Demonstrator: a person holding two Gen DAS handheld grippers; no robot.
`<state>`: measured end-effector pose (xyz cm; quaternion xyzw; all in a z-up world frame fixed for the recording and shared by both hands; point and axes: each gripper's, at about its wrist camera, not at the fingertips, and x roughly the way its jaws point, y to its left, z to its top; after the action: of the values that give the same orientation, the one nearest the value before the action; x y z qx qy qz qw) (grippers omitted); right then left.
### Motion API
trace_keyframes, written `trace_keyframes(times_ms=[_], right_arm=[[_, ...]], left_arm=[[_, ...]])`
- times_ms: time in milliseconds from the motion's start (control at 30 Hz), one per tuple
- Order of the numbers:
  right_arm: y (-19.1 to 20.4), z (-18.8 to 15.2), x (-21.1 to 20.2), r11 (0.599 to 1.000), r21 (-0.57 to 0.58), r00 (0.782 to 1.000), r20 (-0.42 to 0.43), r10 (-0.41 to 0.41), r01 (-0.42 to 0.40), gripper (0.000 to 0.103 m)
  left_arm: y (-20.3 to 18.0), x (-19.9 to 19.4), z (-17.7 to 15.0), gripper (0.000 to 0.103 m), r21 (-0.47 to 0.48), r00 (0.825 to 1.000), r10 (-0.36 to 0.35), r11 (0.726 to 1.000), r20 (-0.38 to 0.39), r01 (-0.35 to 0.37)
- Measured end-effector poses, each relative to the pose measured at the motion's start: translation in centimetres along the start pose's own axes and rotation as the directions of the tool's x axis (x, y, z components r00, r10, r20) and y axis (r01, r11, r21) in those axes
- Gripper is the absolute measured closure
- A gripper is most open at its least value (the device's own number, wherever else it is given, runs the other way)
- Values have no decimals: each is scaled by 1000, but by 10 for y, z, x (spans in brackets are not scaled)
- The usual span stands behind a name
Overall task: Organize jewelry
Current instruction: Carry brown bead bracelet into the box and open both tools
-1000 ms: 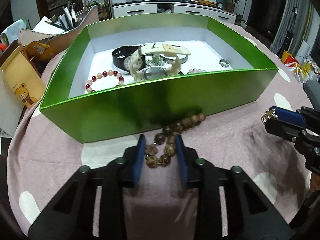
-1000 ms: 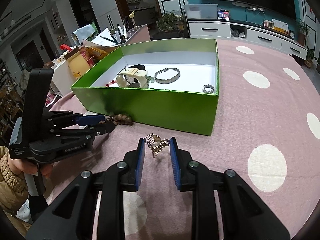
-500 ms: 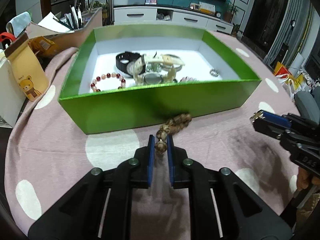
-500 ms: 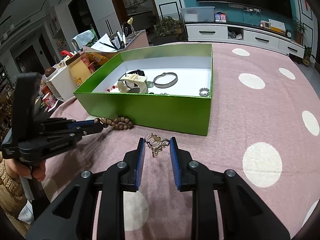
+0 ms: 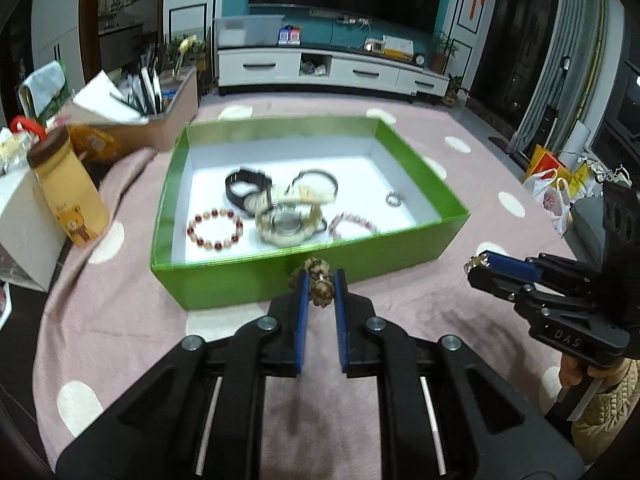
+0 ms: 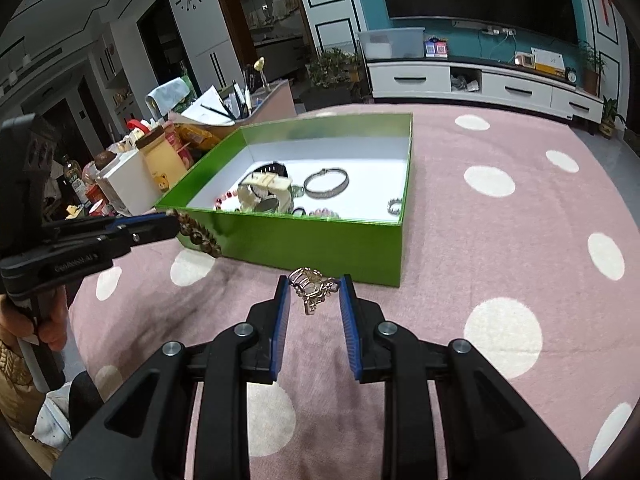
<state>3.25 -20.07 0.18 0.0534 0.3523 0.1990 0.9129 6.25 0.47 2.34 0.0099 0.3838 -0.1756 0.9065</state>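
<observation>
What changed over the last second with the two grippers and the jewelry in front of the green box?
The left gripper closed its fingers on the brown wooden bead bracelet and lifted it off the pink dotted tablecloth; it now dangles beside the green box. The right gripper holds the gold metal hair claw as before. The box contents are unchanged.

"DAS." on right claw (image 5: 474, 266)

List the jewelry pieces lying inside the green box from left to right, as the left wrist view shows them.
red bead bracelet → black watch → pink bead bracelet → small silver ring
</observation>
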Motion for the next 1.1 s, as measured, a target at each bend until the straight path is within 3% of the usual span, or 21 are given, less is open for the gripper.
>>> trace_keyframes(times_ms=[467,833,1100], right_arm=[[-2,43,-14,999,-34,995,95,-22,25,78],[-17,76,6,999,-5,994,103,-34,34,78],[-25,90,41,999,9,997,47,-54,54,78]], left_arm=[[7,-23,64,91,15,995,23,1000,97,-24],[44,12,104,91,-79,996,66,995,62,-62],[66,43,108,91,-119,994,107,987,18,-104]])
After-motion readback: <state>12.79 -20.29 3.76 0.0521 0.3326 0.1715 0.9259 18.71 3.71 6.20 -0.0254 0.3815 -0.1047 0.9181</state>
